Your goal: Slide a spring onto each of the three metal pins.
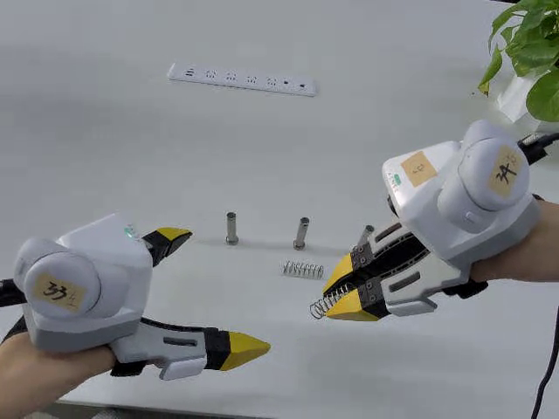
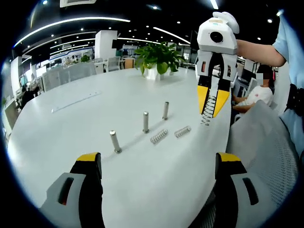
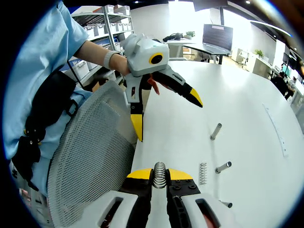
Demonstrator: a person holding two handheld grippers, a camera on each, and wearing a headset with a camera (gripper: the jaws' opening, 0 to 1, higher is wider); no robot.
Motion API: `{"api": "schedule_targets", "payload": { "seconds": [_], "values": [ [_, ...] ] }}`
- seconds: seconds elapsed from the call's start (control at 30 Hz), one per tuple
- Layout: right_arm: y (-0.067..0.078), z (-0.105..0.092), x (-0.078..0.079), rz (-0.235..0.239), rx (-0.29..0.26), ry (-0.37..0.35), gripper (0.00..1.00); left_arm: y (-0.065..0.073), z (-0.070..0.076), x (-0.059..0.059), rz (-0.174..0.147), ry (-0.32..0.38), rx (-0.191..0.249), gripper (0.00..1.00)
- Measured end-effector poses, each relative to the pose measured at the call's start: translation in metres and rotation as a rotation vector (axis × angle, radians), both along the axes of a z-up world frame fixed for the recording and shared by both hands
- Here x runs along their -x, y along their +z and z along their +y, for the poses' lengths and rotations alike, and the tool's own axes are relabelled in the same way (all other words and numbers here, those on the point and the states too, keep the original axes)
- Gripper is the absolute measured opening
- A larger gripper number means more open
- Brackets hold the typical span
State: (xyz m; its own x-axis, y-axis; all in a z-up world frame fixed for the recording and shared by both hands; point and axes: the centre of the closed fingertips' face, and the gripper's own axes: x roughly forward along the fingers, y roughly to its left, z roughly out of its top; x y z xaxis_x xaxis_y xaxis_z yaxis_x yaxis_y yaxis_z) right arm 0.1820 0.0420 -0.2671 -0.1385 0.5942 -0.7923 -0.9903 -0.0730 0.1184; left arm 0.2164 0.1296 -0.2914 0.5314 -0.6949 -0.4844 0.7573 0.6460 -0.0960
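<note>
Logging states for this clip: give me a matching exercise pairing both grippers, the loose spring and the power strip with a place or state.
1 left gripper
2 right gripper
3 loose spring
4 power strip

A lying beside the pins
B shut on the held spring
C open, empty
D far across the table

Pairs: 1-C, 2-B, 3-A, 4-D
</note>
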Motion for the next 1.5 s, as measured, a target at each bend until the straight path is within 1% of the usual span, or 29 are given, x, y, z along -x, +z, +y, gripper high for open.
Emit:
{"api": "schedule_targets", "payload": {
  "seconds": [0.13, 0.2, 0.3, 0.43, 0.5, 0.53, 0.63, 0.8, 0.9, 0.93, 0.97, 1.1, 1.2, 1.3, 1.37, 1.4, 1.5],
  "values": [
    [0.008, 0.006, -0.006, -0.019, 0.002, -0.008, 0.07, 0.004, 0.007, 0.0, 0.002, 0.014, -0.001, 0.99],
    [0.011, 0.009, -0.009, -0.027, 0.011, -0.009, 0.07, 0.005, 0.008, 0.0, 0.002, 0.017, 0.002, 0.99],
    [0.015, 0.012, -0.018, -0.062, 0.047, 0.011, 0.07, 0.007, 0.011, 0.001, 0.002, 0.021, 0.002, 0.99],
    [0.023, 0.02, -0.029, -0.096, 0.071, 0.036, 0.07, 0.008, 0.016, 0.001, -0.002, 0.029, 0.002, 0.99],
    [0.027, 0.024, -0.035, -0.112, 0.083, 0.059, 0.07, 0.009, 0.018, 0.001, -0.003, 0.031, 0.0, 0.99],
    [0.026, 0.027, -0.045, -0.121, 0.092, 0.064, 0.07, 0.009, 0.019, 0.001, -0.003, 0.034, 0.001, 0.99],
    [0.028, 0.034, -0.059, -0.152, 0.118, 0.092, 0.07, 0.01, 0.023, 0.0, -0.004, 0.043, 0.007, 0.99],
    [0.032, 0.051, -0.074, -0.185, 0.149, 0.14, 0.07, 0.009, 0.031, -0.002, -0.002, 0.056, 0.005, 0.98],
    [0.031, 0.061, -0.08, -0.195, 0.164, 0.166, 0.07, 0.008, 0.034, -0.003, -0.002, 0.058, -0.003, 0.98],
    [0.029, 0.062, -0.088, -0.196, 0.169, 0.171, 0.07, 0.007, 0.036, -0.003, -0.001, 0.06, -0.003, 0.98],
    [0.028, 0.065, -0.091, -0.198, 0.175, 0.18, 0.07, 0.006, 0.037, -0.003, 0.002, 0.064, -0.002, 0.98],
    [0.022, 0.073, -0.101, -0.21, 0.201, 0.212, 0.07, 0.002, 0.043, -0.005, 0.007, 0.074, -0.007, 0.98],
    [0.016, 0.081, -0.107, -0.214, 0.225, 0.236, 0.07, -0.001, 0.046, -0.005, 0.013, 0.081, -0.003, 0.97],
    [0.01, 0.086, -0.11, -0.222, 0.253, 0.265, 0.07, -0.005, 0.048, -0.006, 0.018, 0.086, -0.002, 0.97],
    [0.007, 0.088, -0.11, -0.22, 0.262, 0.277, 0.07, -0.006, 0.049, -0.007, 0.019, 0.089, -0.005, 0.97],
    [0.003, 0.091, -0.113, -0.222, 0.269, 0.287, 0.07, -0.006, 0.049, -0.007, 0.02, 0.09, -0.003, 0.97],
    [-0.003, 0.096, -0.116, -0.23, 0.279, 0.298, 0.07, -0.008, 0.049, -0.008, 0.021, 0.094, 0.0, 0.96]
  ]
}}
